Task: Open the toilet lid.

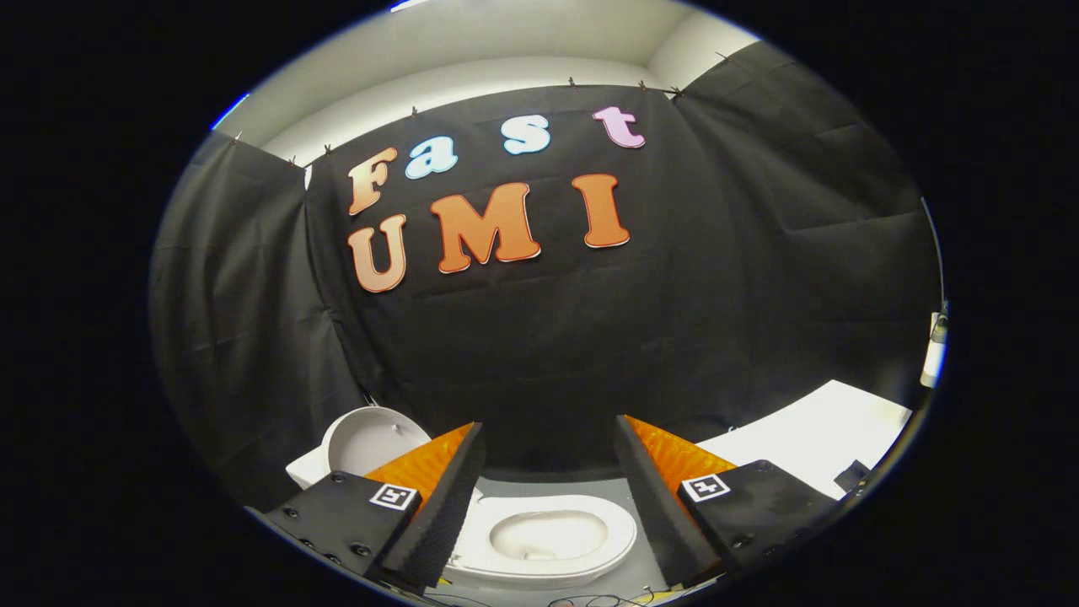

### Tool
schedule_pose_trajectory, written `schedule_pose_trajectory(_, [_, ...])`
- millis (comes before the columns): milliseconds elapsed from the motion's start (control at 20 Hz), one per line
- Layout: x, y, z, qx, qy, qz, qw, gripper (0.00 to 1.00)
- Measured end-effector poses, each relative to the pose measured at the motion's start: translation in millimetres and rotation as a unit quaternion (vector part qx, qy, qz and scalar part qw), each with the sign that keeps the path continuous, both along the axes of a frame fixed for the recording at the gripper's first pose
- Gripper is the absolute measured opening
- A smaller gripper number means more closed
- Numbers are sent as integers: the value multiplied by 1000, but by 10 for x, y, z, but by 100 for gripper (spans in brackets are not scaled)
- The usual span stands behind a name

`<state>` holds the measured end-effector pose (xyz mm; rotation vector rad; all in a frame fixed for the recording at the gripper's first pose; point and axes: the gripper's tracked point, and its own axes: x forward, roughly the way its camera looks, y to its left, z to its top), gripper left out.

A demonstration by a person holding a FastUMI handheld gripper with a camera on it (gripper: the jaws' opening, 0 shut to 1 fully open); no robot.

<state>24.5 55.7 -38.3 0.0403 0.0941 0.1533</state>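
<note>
Toilet lid (pixel 371 438) upright, gripper (pixel 548 493) spread.

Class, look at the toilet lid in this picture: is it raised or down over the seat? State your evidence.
Raised. The lid stands upright behind the left finger, and the seat and bowl lie uncovered between the open gripper fingers.

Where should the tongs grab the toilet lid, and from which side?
The toilet lid already stands raised behind the bowl, so its rounded top rim is probably the best part to pinch. Come from the front, over the bowl, one finger on each face. The tongs are open now, holding nothing.
</note>
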Motion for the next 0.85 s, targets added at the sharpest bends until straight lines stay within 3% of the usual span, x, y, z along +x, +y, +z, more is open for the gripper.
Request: schedule_pose_trajectory(850, [22,-100,-4,3,-3,-9,1000,98])
